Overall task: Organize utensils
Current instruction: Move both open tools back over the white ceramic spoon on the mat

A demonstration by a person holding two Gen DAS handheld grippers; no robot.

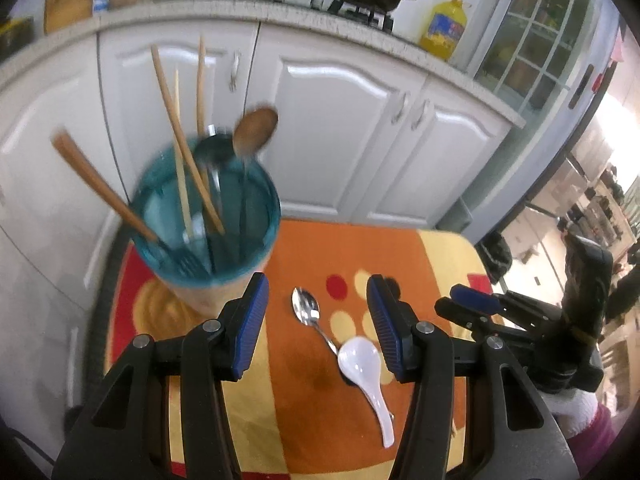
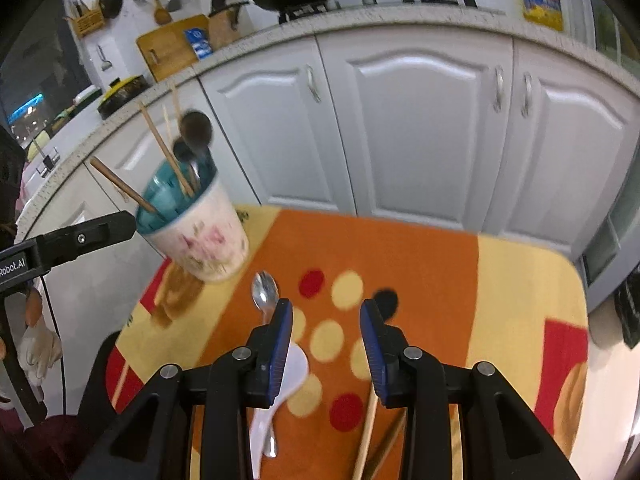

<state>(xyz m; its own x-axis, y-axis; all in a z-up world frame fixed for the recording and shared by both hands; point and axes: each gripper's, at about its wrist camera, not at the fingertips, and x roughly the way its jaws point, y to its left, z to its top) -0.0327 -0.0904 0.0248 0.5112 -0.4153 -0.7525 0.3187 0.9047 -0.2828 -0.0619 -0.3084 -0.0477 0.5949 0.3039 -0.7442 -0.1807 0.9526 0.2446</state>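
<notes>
Both grippers, left [image 1: 317, 312] and right [image 2: 326, 344], are hovering with jaws apart, gripping nothing; a steel spoon [image 1: 306, 311] and white ceramic spoon [image 1: 362, 364] are lying below, beside a teal-lined utensil cup [image 1: 208, 232].

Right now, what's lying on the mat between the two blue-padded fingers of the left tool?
In the left wrist view, a metal spoon and a white ceramic spoon lie on the mat between the open left tool's fingers, the white bowl overlapping the metal handle.

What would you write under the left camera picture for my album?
Open left claw above a metal spoon and white spoon, beside a cup of utensils.
</notes>
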